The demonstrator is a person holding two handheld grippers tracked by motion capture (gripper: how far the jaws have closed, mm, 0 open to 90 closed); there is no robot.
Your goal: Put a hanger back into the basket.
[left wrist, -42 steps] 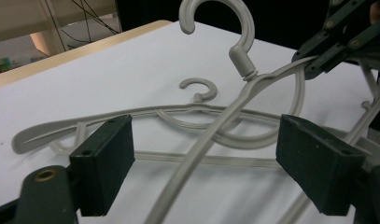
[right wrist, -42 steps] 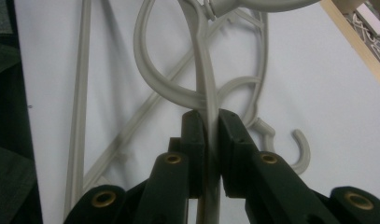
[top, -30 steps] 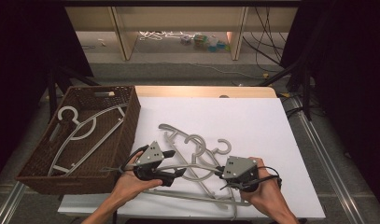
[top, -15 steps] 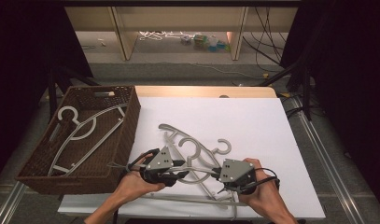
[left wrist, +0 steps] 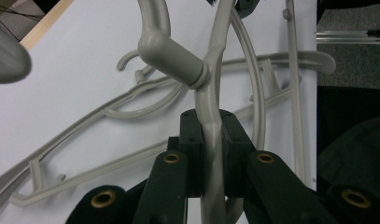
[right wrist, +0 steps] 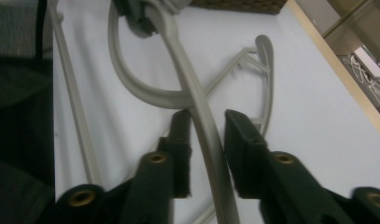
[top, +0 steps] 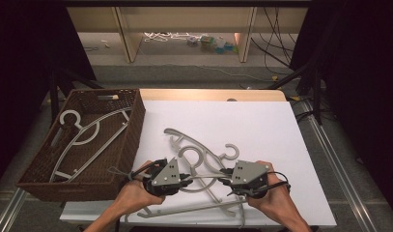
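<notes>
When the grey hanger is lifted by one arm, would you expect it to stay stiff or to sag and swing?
The grey hanger would probably stay fairly stiff: it looks like moulded plastic with thin ribbed arms. It likely weighs little for its span. With the left gripper clamping one arm off-centre, it may pivot, and its hook could snag the other hangers beneath.

A grey hanger (right wrist: 204, 126) arm runs up between the right gripper (right wrist: 207, 122) jaws, which have just been opening, a gap on each side above the white counter (right wrist: 309, 93).

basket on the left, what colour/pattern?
Dark brown woven wicker basket; the high view shows it best.
</notes>
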